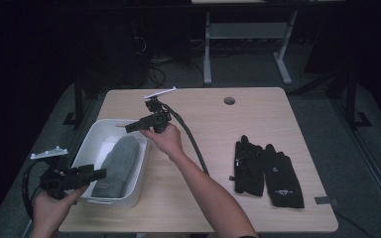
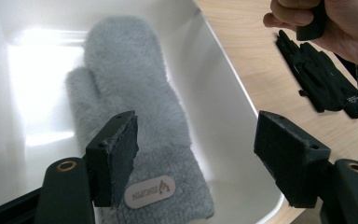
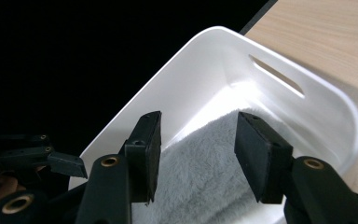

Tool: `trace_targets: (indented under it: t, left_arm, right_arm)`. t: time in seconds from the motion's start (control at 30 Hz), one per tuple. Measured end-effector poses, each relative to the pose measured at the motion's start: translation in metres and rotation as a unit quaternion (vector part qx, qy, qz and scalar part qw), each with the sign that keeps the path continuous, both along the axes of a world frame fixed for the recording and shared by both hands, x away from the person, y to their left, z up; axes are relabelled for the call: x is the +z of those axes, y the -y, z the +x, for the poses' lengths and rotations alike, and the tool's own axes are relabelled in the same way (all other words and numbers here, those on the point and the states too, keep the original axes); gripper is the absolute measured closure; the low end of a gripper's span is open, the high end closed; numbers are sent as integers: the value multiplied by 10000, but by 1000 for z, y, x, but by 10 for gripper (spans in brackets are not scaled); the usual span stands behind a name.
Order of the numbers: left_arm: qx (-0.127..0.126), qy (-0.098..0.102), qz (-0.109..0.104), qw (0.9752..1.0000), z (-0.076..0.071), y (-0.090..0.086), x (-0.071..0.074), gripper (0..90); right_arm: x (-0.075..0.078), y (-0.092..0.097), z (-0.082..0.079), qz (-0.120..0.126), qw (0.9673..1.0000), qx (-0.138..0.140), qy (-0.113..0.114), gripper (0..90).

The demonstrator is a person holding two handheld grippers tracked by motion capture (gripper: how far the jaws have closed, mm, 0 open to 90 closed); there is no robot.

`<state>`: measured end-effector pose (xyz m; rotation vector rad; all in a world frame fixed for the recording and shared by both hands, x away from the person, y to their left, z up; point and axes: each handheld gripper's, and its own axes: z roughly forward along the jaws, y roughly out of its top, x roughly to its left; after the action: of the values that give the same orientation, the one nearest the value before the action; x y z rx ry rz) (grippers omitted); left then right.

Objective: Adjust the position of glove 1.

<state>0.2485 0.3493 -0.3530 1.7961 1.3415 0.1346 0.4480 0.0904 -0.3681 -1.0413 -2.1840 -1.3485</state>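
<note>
Bin first: it is a white, rounded-corner tub sitting toward nine o'clock on the tabletop, near its left edge, with a slot handle cut in its far wall. Inside lies one grey fluffy mitten, flat on the floor of the bin, cuff toward six o'clock and fingertip end toward twelve, thumb out to the side. A small pale label is sewn on the cuff. It takes up much of the floor of the bin.

Your left claw hovers at the bin's near-left corner, jaws spread wide above the mitten's cuff, holding nothing. Your right claw hangs over the far end of the bin, pointing toward nine o'clock; its jaws are apart over the mitten's tip, and the pads do not press the fabric.

Out at three o'clock, well apart from the bin, a pair of black gloves lies side by side on the bare tabletop.
</note>
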Motion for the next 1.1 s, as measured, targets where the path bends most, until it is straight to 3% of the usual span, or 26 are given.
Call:
trace_targets:
  t: [0.6,1.1]
  left_arm:
    - [-222,48,-165,9996,15,29,7,259]
    - [-426,113,-149,9989,24,52,14,239]
  right_arm:
    - [16,49,1,282,9995,-166,26,439]
    - [27,82,1,361,9988,-308,99,411]
